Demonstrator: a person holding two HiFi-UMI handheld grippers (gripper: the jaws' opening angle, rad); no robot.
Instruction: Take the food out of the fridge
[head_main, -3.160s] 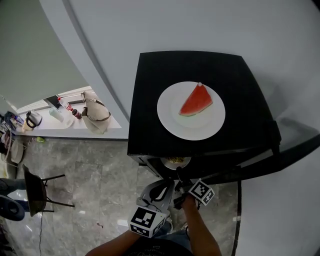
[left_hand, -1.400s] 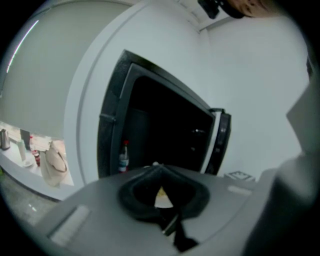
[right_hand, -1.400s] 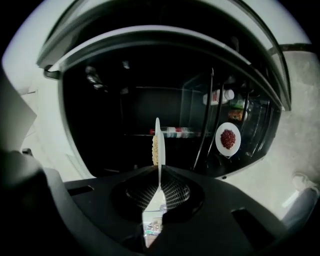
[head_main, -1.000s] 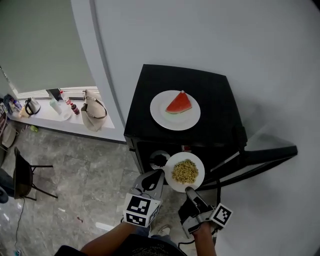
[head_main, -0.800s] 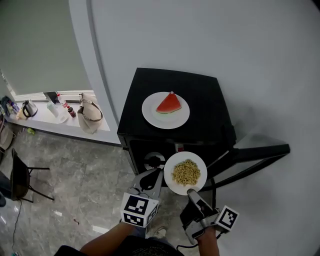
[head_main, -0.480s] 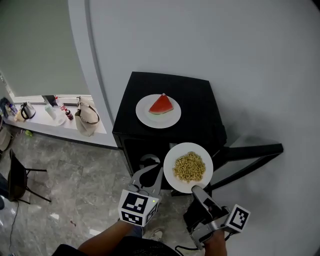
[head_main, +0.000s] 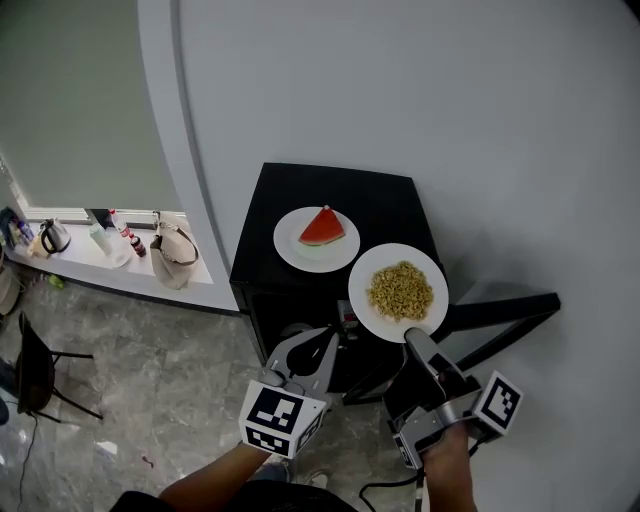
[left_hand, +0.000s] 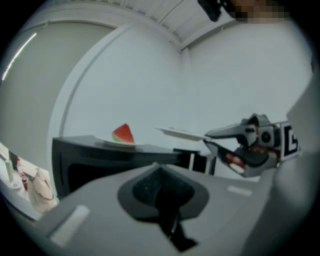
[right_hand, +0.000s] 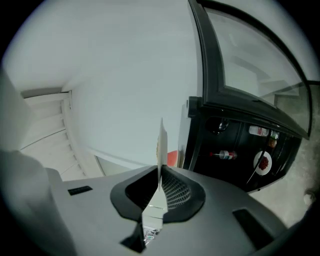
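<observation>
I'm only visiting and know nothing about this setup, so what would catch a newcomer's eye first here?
The red watermelon slice on its white plate stands out against the top of the black fridge. Just beside it, the right gripper grips the rim of a second white plate heaped with yellowish food, holding it in the air by the fridge's front corner. The fridge's door hangs open at the right.
</observation>
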